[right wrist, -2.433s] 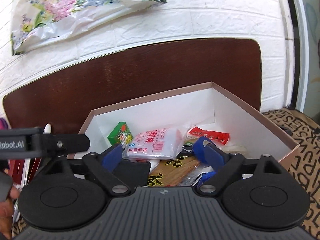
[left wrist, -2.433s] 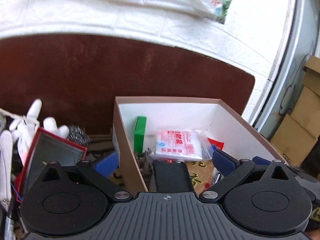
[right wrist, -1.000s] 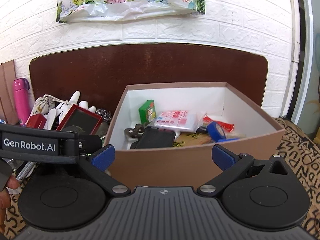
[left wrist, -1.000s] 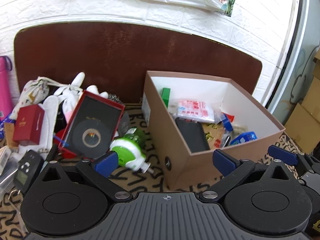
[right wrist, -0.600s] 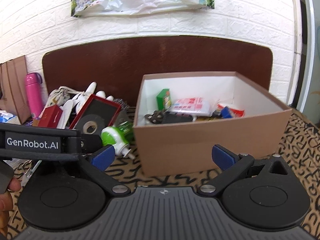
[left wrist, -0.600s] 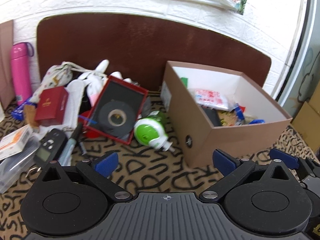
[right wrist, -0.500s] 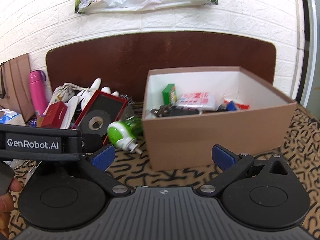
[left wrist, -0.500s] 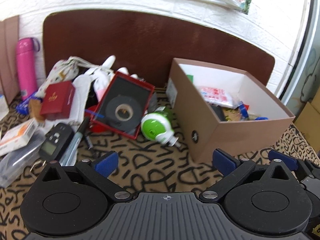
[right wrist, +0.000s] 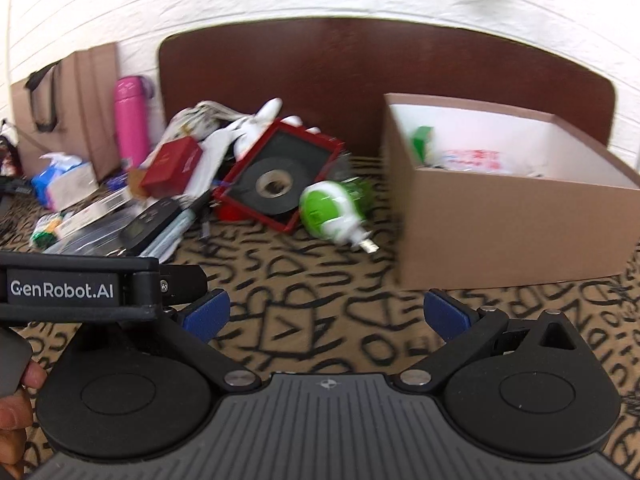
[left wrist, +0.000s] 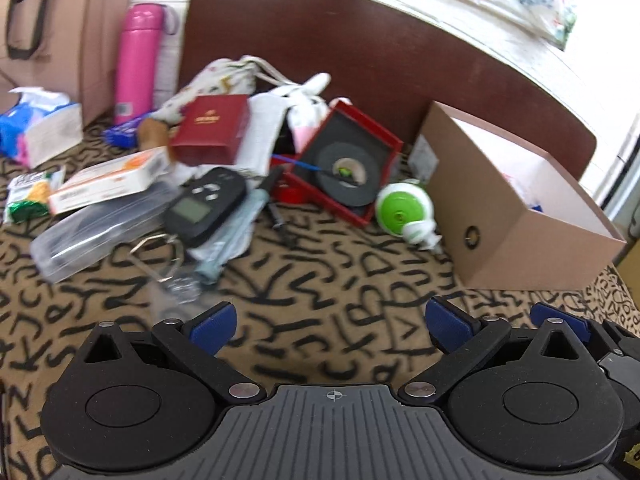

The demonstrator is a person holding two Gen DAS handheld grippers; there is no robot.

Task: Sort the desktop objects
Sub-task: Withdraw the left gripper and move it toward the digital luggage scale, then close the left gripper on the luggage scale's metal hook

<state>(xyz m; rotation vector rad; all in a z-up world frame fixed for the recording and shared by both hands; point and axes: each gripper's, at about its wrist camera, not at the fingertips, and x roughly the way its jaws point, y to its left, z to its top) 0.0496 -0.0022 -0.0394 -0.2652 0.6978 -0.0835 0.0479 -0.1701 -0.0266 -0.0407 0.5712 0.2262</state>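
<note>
Left tongs wide open and empty, right tongs likewise, cardboard box beside green-and-white plug-in device on patterned surface.

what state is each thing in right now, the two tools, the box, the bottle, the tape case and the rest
left tool: open, empty
right tool: open, empty
cardboard box: open top, items inside
pink bottle: upright, cap on
red case: open, tilted, black tape roll inside
green and white plug-in: lying on its side beside the box
small red box: shut, on the pile
black remote: lying flat, screen up
</note>
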